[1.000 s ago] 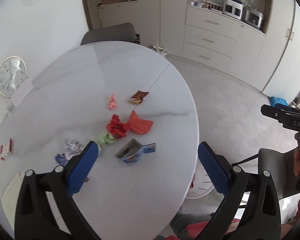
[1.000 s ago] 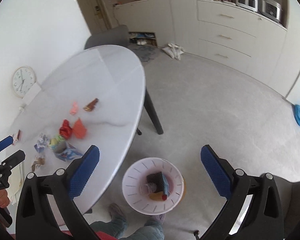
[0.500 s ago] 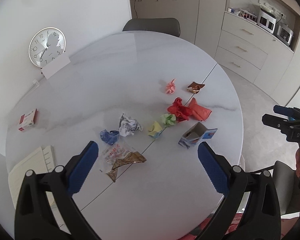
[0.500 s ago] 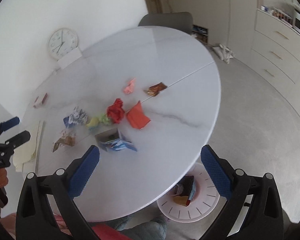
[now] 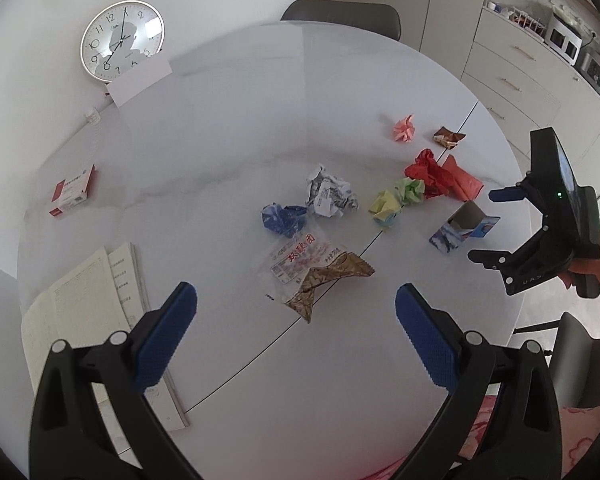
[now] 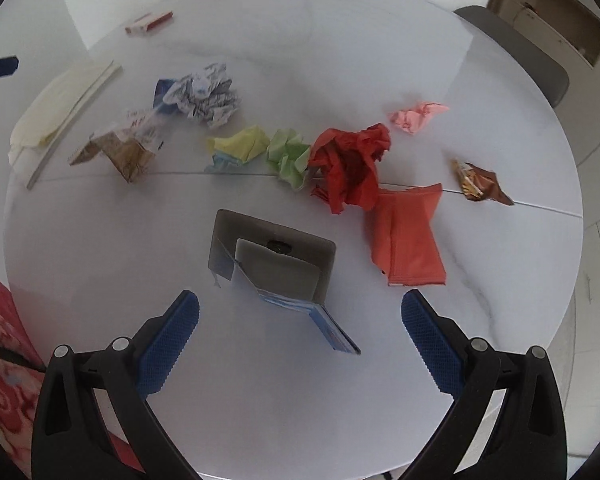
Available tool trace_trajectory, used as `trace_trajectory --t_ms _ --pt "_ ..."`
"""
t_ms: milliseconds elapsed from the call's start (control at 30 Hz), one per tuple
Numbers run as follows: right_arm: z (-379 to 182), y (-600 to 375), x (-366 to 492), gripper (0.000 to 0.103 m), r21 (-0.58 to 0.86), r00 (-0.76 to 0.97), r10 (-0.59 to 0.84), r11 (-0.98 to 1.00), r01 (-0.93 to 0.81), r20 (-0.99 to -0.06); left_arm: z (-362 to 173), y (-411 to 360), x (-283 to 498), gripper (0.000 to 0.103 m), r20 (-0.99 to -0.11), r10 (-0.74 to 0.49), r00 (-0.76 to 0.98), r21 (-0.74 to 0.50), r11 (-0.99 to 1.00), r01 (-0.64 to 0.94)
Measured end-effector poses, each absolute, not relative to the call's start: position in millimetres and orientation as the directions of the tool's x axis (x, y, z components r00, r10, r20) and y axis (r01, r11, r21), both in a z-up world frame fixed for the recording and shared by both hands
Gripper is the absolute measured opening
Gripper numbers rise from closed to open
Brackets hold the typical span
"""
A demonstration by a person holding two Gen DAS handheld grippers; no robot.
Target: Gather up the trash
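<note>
The opened grey-and-blue cardboard carton point(image 6: 274, 264) lies on the white round bench point(image 6: 500, 320), just ahead of your right hand-held gripper point(image 6: 300, 340), released above it. Your left hand-held gripper point(image 5: 296, 336) hovers released near the brown crumpled wrapper point(image 5: 328, 280).

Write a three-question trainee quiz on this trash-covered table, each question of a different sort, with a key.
1. True or false: the right gripper is shut on the open blue carton.
2. Which lies nearest the left gripper? A pink paper wad; B brown wrapper; C red-and-white box.
3. Fill in: the green paper wad sits between the yellow paper and the ___ paper.

Key: 1 false; 2 B; 3 red.
</note>
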State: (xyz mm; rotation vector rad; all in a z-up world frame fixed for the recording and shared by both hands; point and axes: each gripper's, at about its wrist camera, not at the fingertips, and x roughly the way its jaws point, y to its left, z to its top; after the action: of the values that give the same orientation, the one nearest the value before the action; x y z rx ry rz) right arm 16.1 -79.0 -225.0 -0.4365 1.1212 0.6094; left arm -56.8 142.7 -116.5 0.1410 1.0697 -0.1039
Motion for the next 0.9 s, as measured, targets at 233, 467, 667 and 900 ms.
trace_trajectory --t_ms 233,467,667,900 --pt "-248.6 -66.5 21.2 0.076 -0.062 0.268 0.170 0.728 -0.683 -0.948 -152.9 148.0 -37.7 0.095 -0.914 -0.027 0.404 0.104 0.949 0.299" --pt "-246.1 -80.9 26.5 0.033 0.053 0.205 0.207 0.817 -0.574 -0.957 -187.6 153.5 -2.6 0.095 -0.949 -0.086 0.302 0.070 0.879 0.471" --pt "-232.0 -96.9 20.6 0.025 0.145 0.214 0.254 0.895 -0.423 -0.943 -222.2 147.8 23.8 0.095 -0.969 -0.128 0.213 0.027 0.796 0.605" --pt "-206.4 -116.1 1.7 0.020 0.278 0.285 0.339 0.932 -0.234 -0.897 -242.4 141.3 37.1 0.088 -0.968 -0.188 0.167 -0.029 0.743 0.669"
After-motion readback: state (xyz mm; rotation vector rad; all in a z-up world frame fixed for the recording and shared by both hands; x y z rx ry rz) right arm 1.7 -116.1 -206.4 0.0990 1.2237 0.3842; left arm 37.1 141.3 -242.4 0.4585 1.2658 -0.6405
